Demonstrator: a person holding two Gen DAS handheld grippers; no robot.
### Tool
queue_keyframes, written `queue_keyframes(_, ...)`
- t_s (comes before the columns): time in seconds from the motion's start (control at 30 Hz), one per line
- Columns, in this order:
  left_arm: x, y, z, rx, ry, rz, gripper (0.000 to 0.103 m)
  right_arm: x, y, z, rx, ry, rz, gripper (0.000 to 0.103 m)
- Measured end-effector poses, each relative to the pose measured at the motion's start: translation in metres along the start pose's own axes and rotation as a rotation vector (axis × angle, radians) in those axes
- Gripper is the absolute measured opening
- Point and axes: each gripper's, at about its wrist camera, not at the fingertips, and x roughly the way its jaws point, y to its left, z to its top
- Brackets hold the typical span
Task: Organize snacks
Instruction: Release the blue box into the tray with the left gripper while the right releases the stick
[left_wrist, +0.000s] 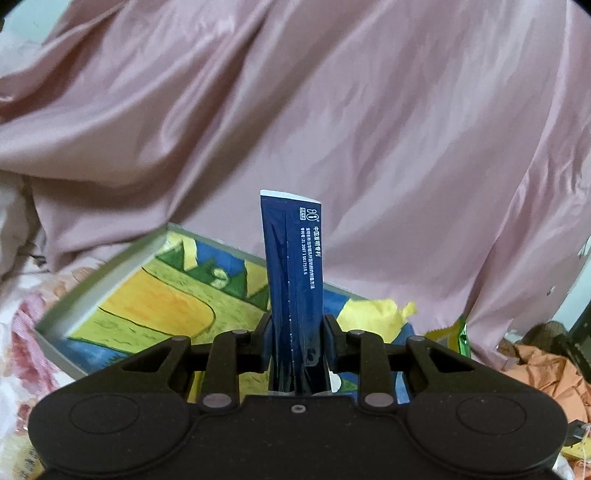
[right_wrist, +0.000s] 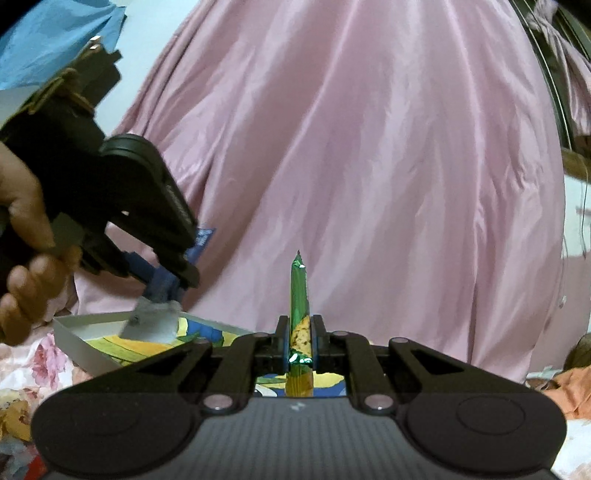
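Note:
My left gripper (left_wrist: 297, 332) is shut on a dark blue snack packet (left_wrist: 293, 266) with white print, held upright above a shallow box (left_wrist: 96, 284) with a painted yellow, green and blue bottom. My right gripper (right_wrist: 299, 338) is shut on a thin green foil snack packet (right_wrist: 300, 295), seen edge-on, also above the box (right_wrist: 79, 332). In the right wrist view the left gripper (right_wrist: 173, 284) is at the left, held by a hand, with the blue packet (right_wrist: 201, 242) in it.
Pink satin fabric (left_wrist: 332, 110) fills the background in both views. A yellow-green snack wrapper (left_wrist: 448, 334) lies by the box's right side. Floral bedding (left_wrist: 18, 332) is at the left, orange cloth (left_wrist: 546, 373) at the right.

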Motion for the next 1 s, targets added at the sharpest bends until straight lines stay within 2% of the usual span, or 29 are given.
queue_keyframes(0.2,0.024,-0.001,-0.013,-0.027,0.06,0.023,0.029,0.013,-0.007,-0.009,0.044,0.032,0.01,0.012)
queue_keyframes(0.7,0.042,-0.006,-0.026,0.017,0.109,0.071,0.032,0.026,-0.007,-0.014,0.078,0.102,0.031,0.013)
queue_keyframes(0.77,0.041,-0.006,-0.028,0.021,0.103,0.081,0.038,0.029,-0.007,-0.014,0.075,0.114,0.031,0.013)
queue_keyframes(0.83,0.04,-0.003,-0.03,0.024,0.102,0.089,0.056,0.03,-0.007,-0.015,0.076,0.125,0.029,0.015)
queue_keyframes(1.0,0.022,0.001,-0.028,0.029,0.063,0.118,0.078,0.026,-0.007,-0.012,0.082,0.126,0.026,0.02)
